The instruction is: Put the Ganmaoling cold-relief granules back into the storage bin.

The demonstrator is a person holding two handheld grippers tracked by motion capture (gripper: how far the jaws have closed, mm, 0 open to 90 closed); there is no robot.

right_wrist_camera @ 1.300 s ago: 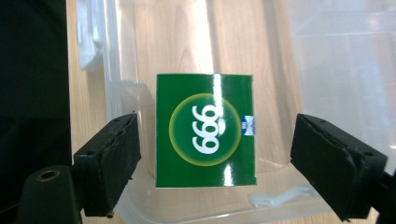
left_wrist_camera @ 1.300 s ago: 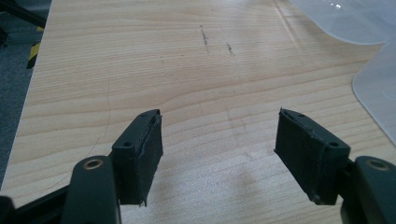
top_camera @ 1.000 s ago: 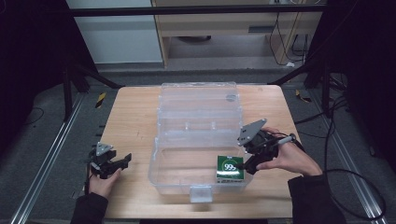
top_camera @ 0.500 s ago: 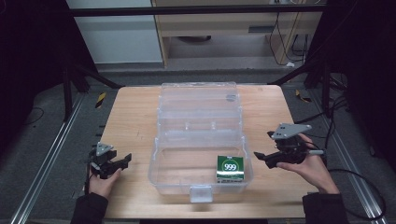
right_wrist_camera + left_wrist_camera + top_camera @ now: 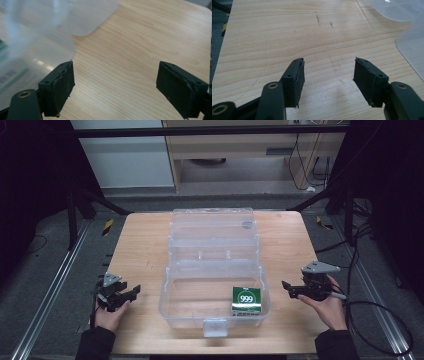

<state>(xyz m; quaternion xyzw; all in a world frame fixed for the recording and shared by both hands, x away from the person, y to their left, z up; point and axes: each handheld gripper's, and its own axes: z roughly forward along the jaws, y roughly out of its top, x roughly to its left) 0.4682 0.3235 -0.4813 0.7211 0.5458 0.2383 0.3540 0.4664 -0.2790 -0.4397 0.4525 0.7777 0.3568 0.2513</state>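
A clear plastic box (image 5: 214, 270) stands open in the middle of the wooden table (image 5: 145, 245), its lid laid back. Inside its front right corner lies a green packet marked 999 (image 5: 247, 299). My right gripper (image 5: 286, 287) rests open on the table to the right of the box, nothing between its jaws; its own view shows its gap (image 5: 115, 82) over bare wood beside the box wall (image 5: 37, 50). My left gripper (image 5: 135, 291) sits open near the front left; its jaws (image 5: 328, 75) frame bare wood, with the box edge (image 5: 412, 45) at the right.
A pale cabinet (image 5: 125, 155) and a wooden desk (image 5: 240, 150) stand behind the table. Metal rails (image 5: 45, 305) run along the floor at both sides. Cables (image 5: 380, 320) trail from the right gripper onto the floor.
My right gripper let go of the green packet inside the box, drew back to the right and came down beside the box. The left gripper stayed still.
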